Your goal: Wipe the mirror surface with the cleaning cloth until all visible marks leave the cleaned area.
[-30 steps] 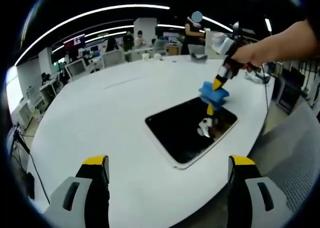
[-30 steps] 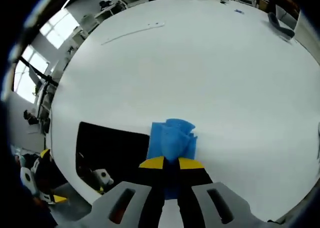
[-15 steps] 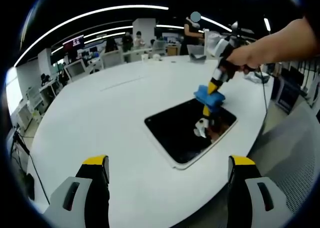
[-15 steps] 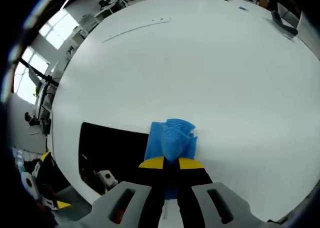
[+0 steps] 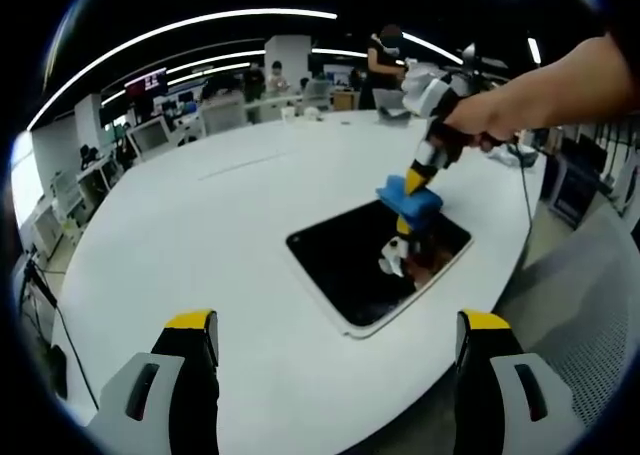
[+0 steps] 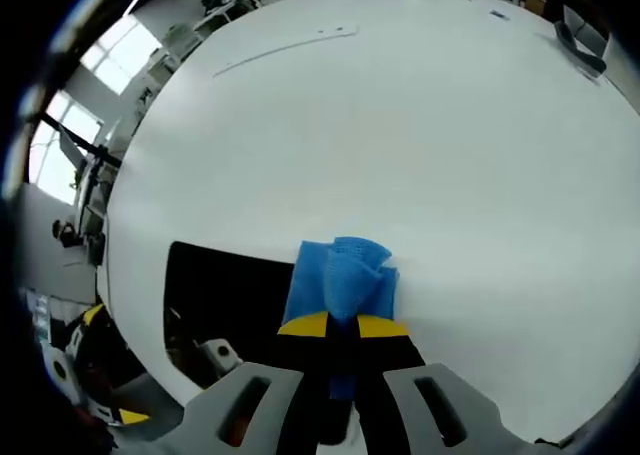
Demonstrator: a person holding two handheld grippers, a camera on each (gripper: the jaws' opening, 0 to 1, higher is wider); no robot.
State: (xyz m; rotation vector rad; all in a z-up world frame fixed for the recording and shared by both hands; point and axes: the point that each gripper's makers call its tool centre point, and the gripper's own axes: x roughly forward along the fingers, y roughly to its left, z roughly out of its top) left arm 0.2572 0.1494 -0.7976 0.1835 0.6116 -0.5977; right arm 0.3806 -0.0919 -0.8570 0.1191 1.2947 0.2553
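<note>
The right gripper [image 5: 410, 178] pinches a blue cleaning cloth [image 6: 340, 280] at the mirror's [image 5: 375, 260] far edge on the white counter [image 5: 220, 235]. The left gripper's [image 5: 335, 325] jaws stand spread, empty. The mirror lies near the counter's edge, so a hard push could slide it off.

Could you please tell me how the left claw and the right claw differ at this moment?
The left claw is open with nothing between its jaws, while the right claw is shut on the blue cloth. The left claw hangs back off the table's near edge; the right claw is at the mirror. Both have yellow tips.
</note>
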